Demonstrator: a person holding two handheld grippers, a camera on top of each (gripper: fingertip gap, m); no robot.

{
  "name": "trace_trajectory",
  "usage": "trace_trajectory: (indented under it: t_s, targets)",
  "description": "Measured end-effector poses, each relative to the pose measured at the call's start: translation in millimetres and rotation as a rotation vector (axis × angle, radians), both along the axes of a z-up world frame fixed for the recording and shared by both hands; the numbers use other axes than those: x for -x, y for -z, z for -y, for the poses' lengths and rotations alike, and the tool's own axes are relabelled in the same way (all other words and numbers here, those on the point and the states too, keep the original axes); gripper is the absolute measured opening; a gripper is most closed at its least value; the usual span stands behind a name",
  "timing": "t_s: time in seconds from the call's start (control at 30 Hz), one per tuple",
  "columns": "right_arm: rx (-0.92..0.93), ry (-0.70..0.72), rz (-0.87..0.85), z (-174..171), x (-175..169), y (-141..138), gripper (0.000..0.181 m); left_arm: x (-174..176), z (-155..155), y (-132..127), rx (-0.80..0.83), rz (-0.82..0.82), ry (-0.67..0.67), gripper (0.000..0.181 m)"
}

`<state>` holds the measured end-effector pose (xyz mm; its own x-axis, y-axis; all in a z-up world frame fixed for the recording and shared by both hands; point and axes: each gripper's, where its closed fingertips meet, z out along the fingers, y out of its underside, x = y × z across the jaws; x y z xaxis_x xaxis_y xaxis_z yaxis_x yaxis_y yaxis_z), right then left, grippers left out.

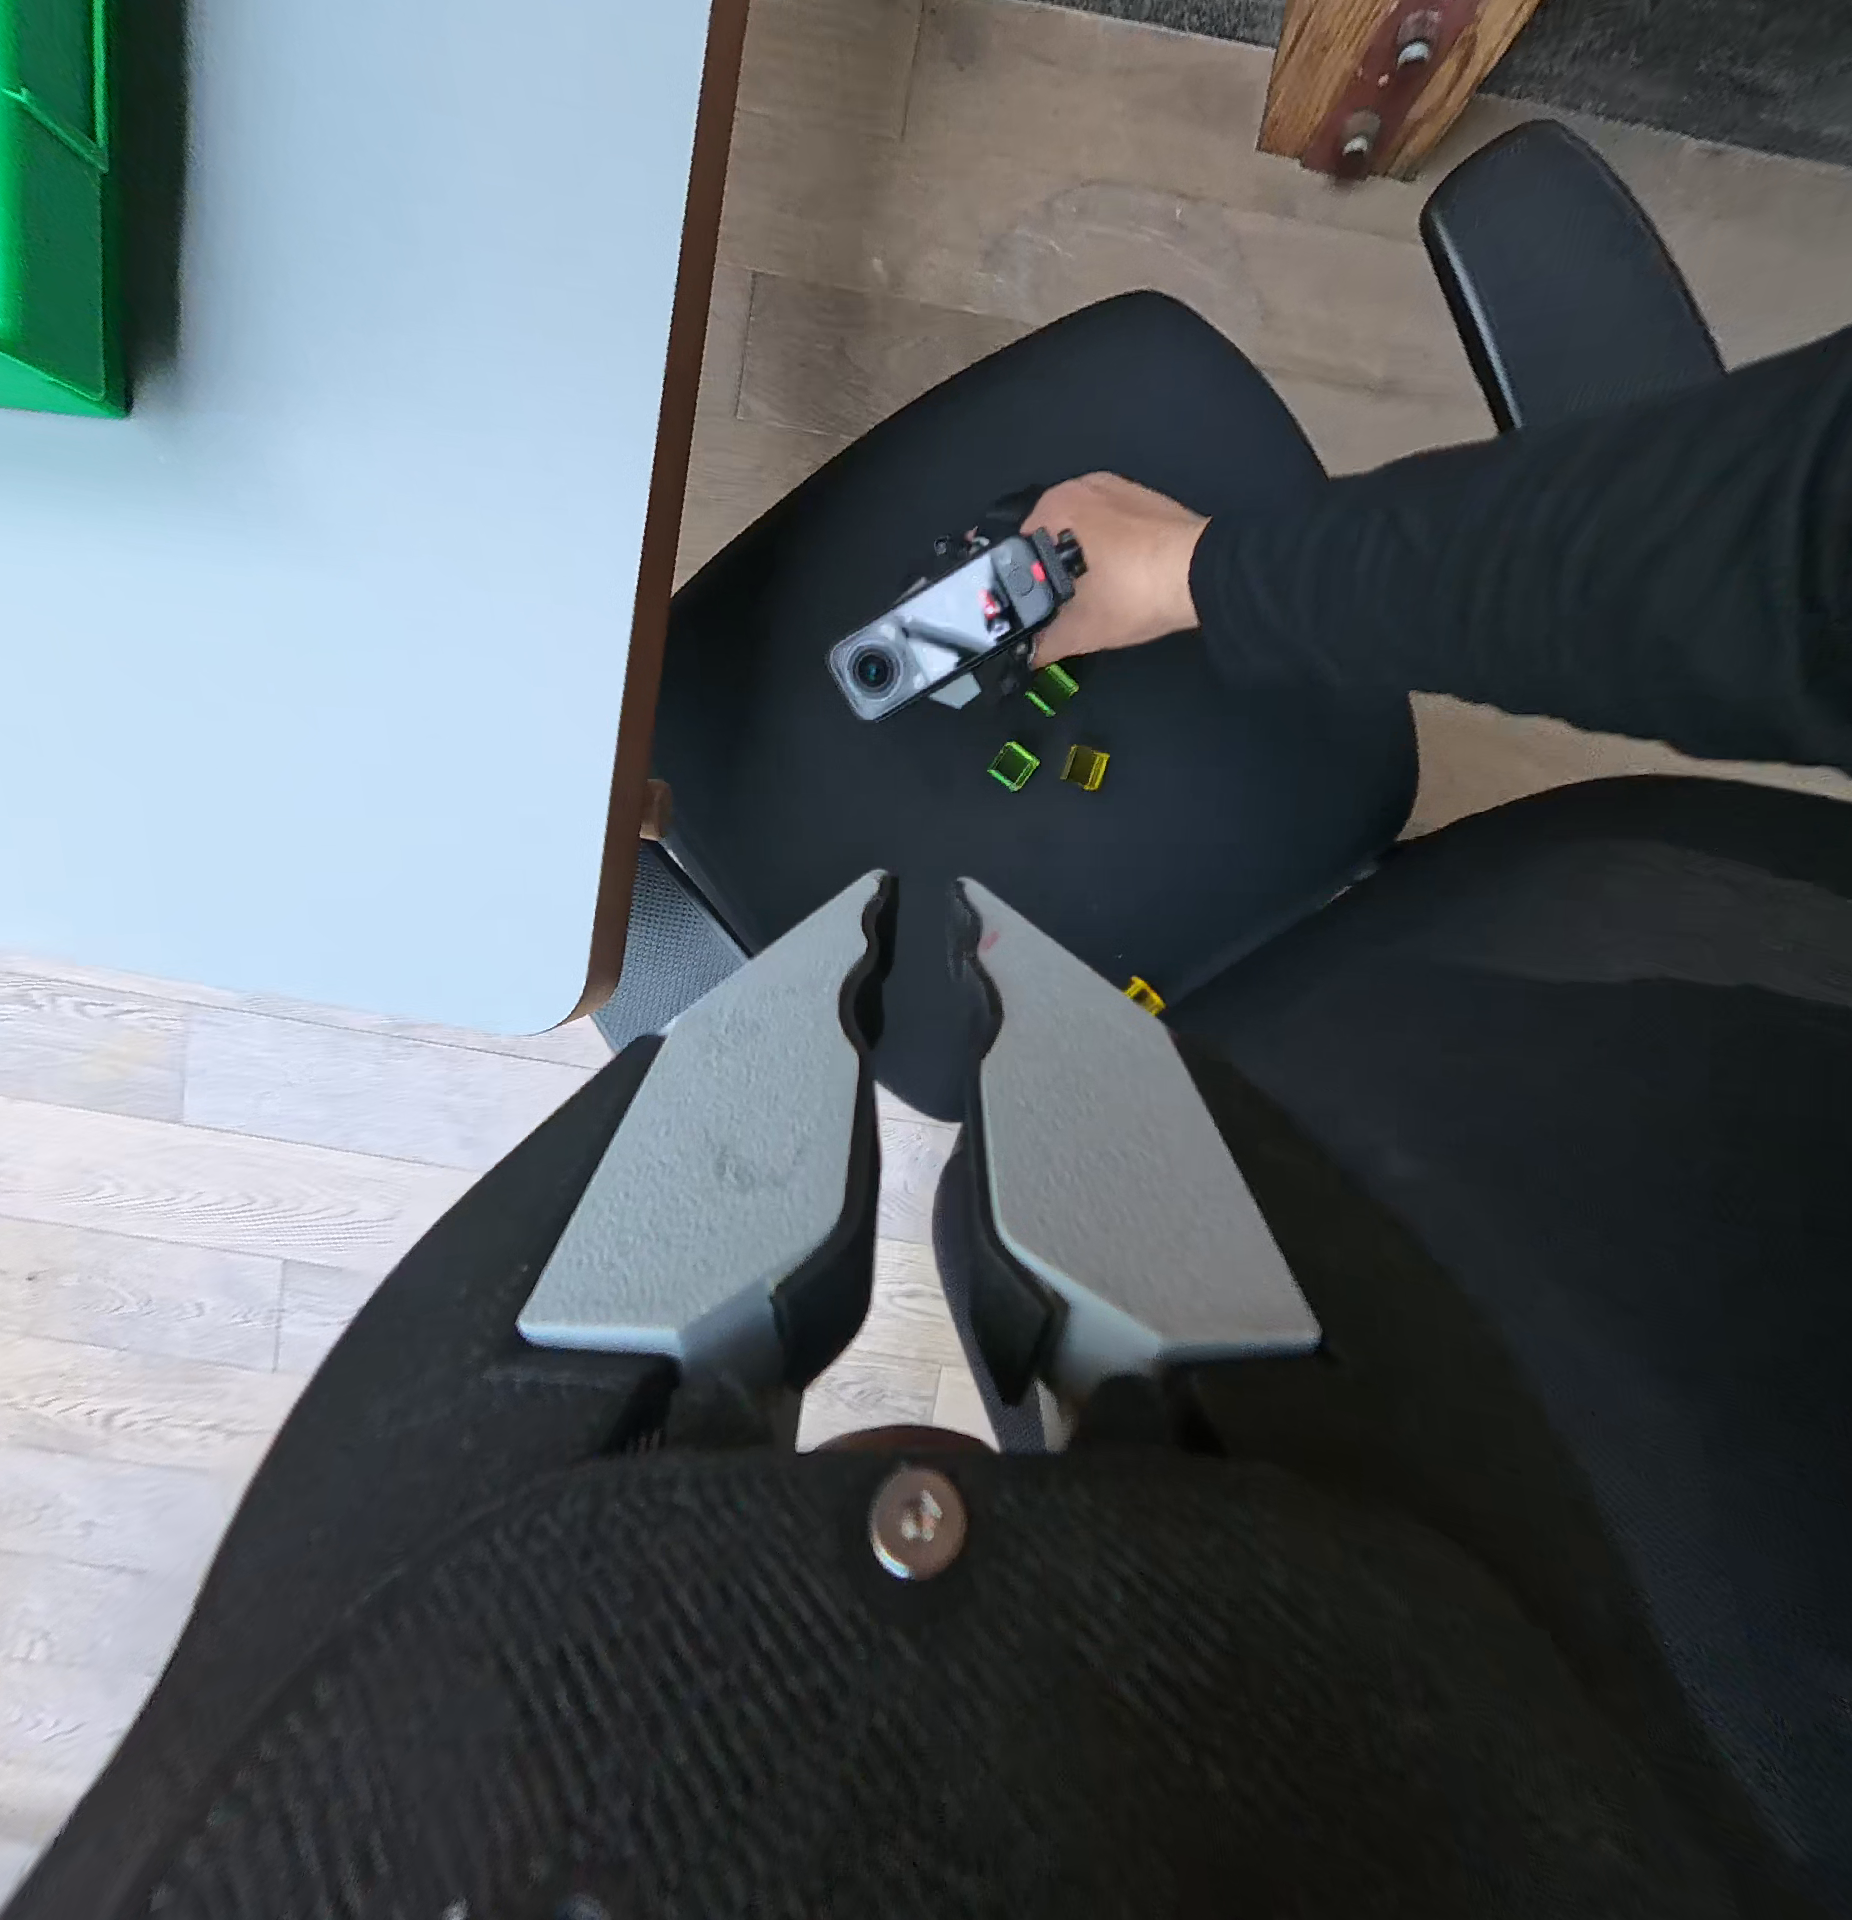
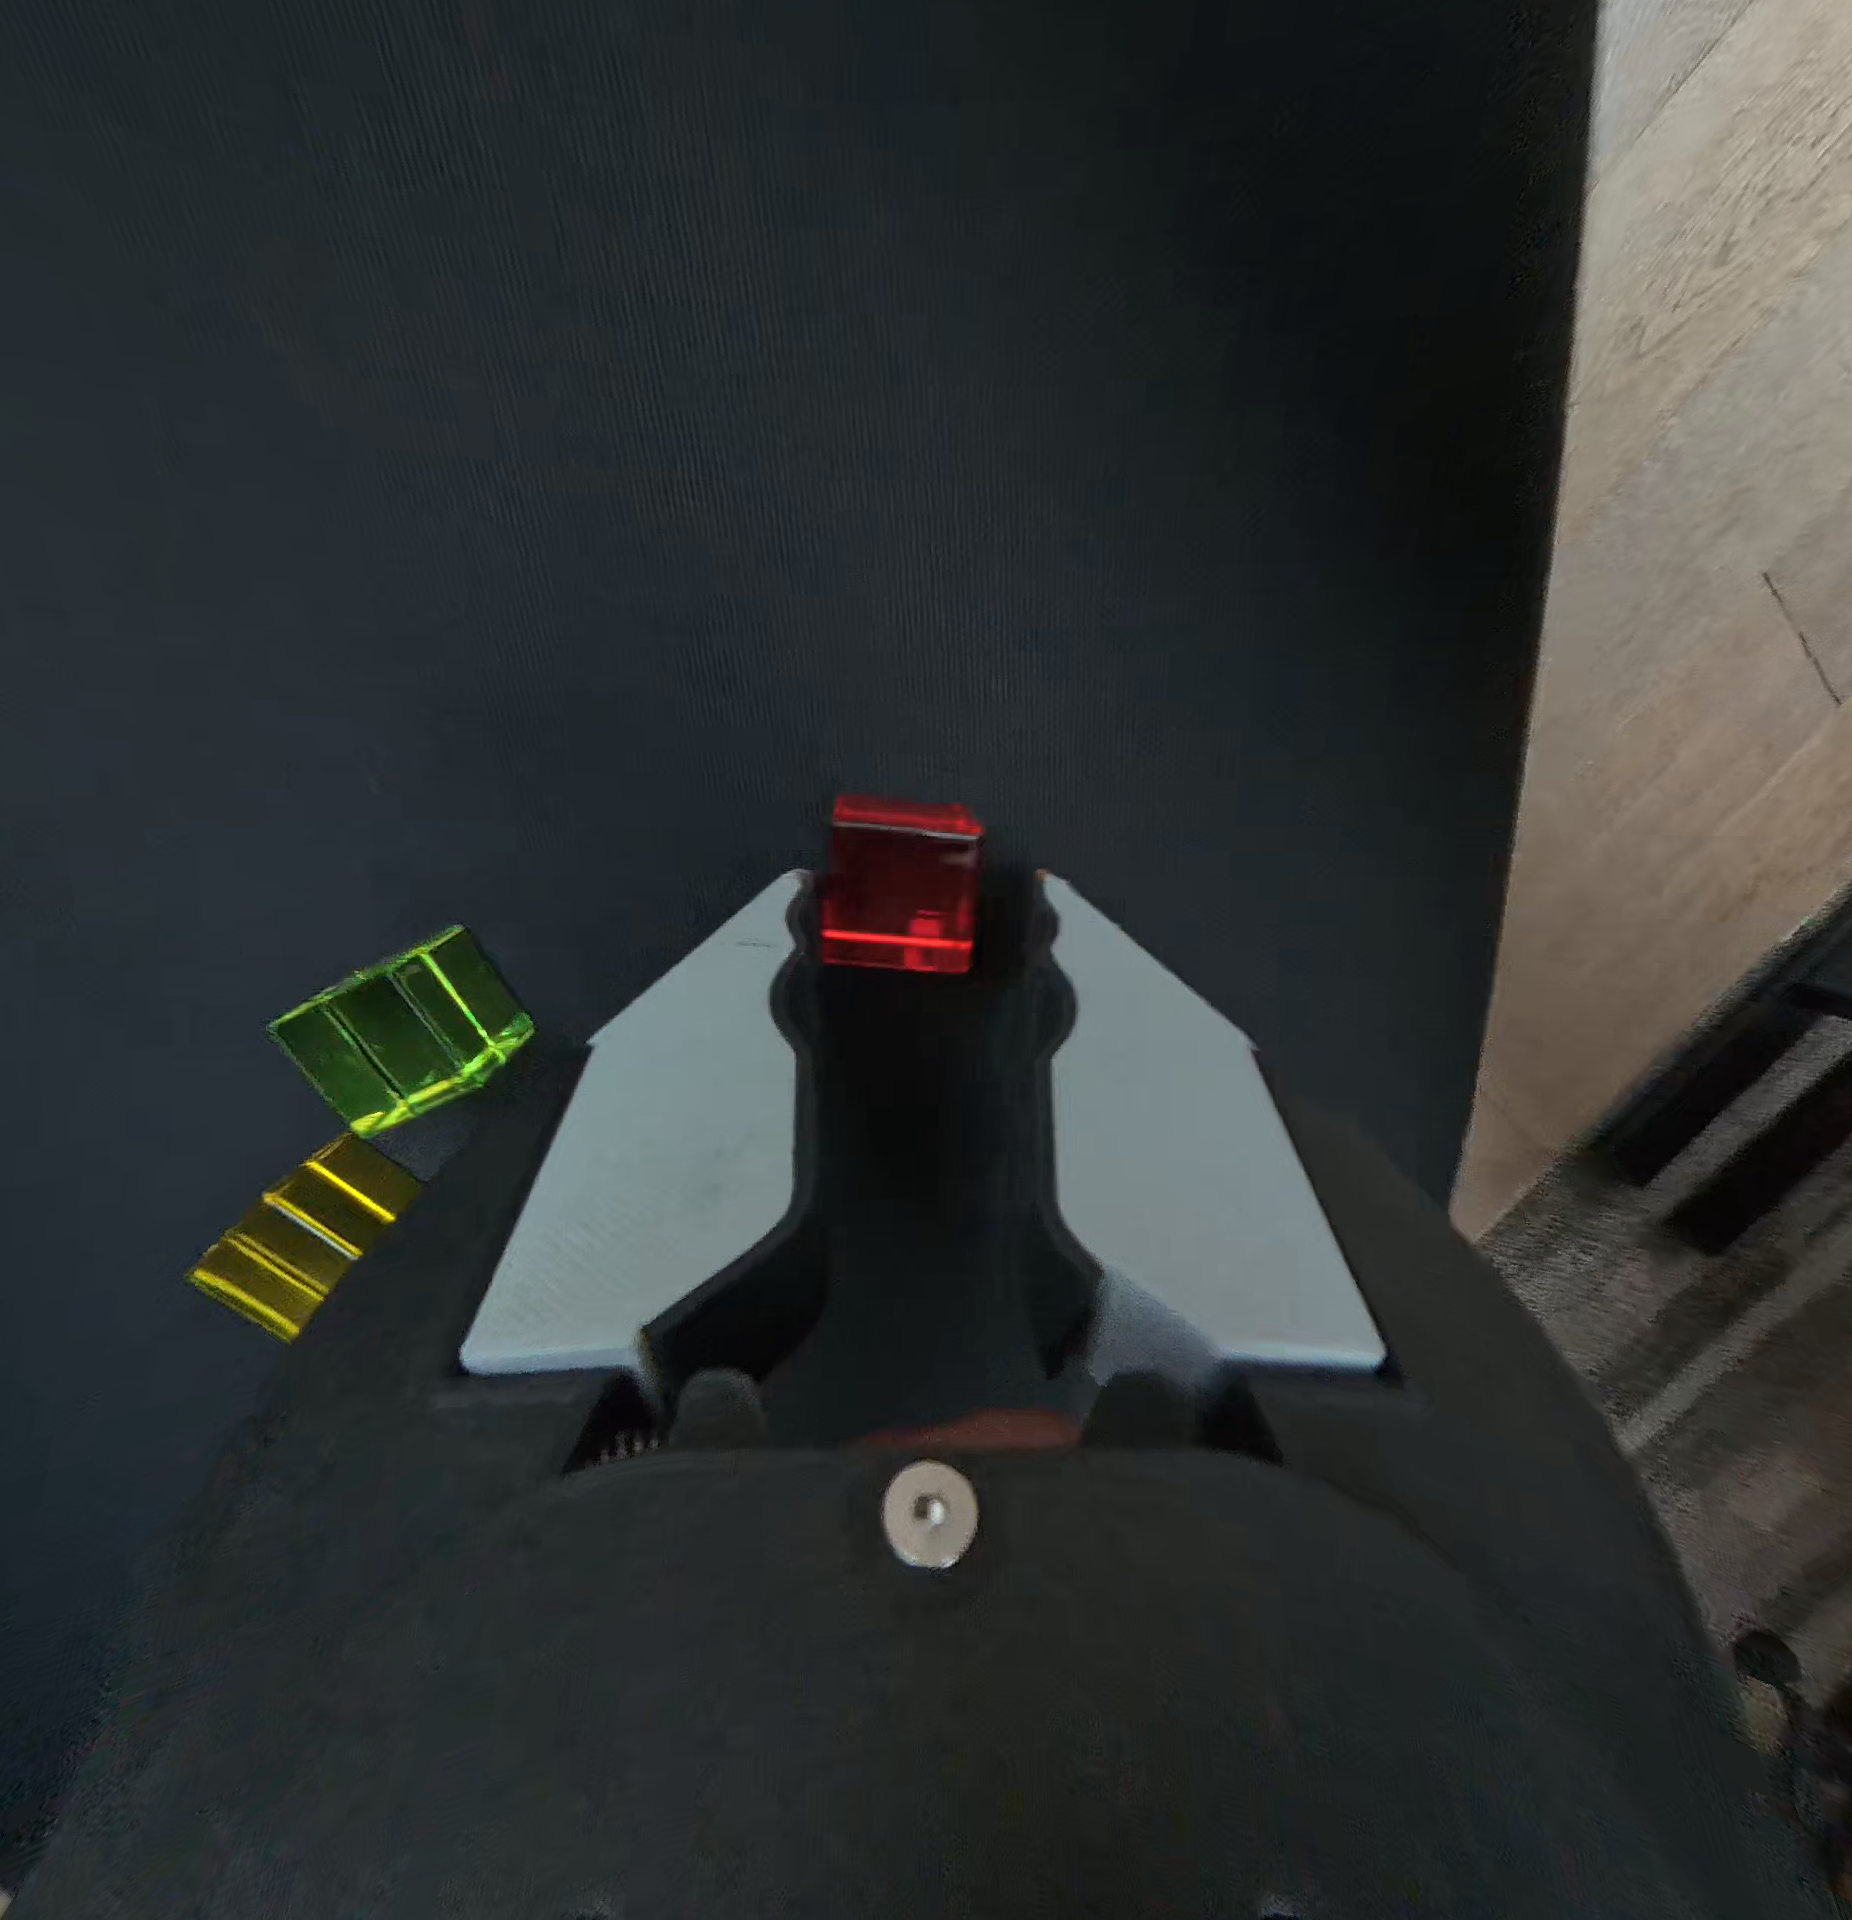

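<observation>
In the right wrist view a clear red cube (image 2: 898, 885) sits on a black chair seat (image 2: 693, 416), between the tips of my right gripper (image 2: 922, 894). The jaws are open, with a dark gap between the cube and the right finger. A green cube (image 2: 402, 1029) and a yellow cube (image 2: 304, 1231) lie just left of the left finger. My left gripper (image 1: 922, 904) hangs above the seat's near edge, nearly closed and empty. From there I see a hand (image 1: 1109, 571) holding the right gripper's camera (image 1: 932, 634) over two green cubes (image 1: 1052, 688) (image 1: 1012, 767) and a yellow one (image 1: 1086, 767).
Another yellow cube (image 1: 1143, 995) lies at the seat's near edge. A pale blue table (image 1: 382, 520) with a brown rim stands left of the chair, with a green box (image 1: 39, 208) on it. A second black chair (image 1: 1566, 260) and a wooden post (image 1: 1389, 73) stand behind.
</observation>
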<state>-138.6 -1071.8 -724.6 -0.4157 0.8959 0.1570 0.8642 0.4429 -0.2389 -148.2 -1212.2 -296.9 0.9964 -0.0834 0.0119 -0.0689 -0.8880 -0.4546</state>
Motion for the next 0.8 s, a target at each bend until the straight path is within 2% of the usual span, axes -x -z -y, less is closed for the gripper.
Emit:
trace_trajectory:
  t_s: [0.03, 0.1, 0.23, 0.3, 0.4, 0.53, 0.6, 0.67, 0.8]
  targets:
    - [-0.015, 0.006, -0.014, -4, 1, -3, 0.051, 1, 1, 2, 0.009, -0.010, 0.003, 0.006]
    - [0.022, 0.091, -0.046, -9, -1, -16, 0.063, 2, 3, 4, 0.020, -0.022, 0.007, 0.006]
    - [0.219, 0.334, -0.152, -12, -27, -42, 0.060, 6, 3, 0, 0.009, -0.015, -0.004, 0.006]
    - [0.285, 0.365, -0.149, -4, -47, -43, 0.055, 6, 2, -3, 0.002, -0.008, -0.006, 0.006]
    - [0.274, 0.280, -0.053, 10, -78, -29, 0.053, 3, 1, -1, 0.010, -0.013, 0.006, 0.006]
    - [0.200, 0.122, 0.050, 20, -99, -8, 0.048, -3, 3, 6, 0.037, -0.025, 0.032, 0.005]
    - [0.167, 0.071, 0.078, 22, -102, 0, 0.042, -5, 3, 8, 0.046, -0.028, 0.040, 0.005]
    - [0.140, 0.039, 0.087, 23, -100, 5, 0.028, -6, 3, 10, 0.052, -0.027, 0.042, 0.005]
    - [0.112, 0.005, 0.087, 24, -90, 6, 0.027, -6, 4, 11, 0.057, -0.027, 0.042, 0.005]
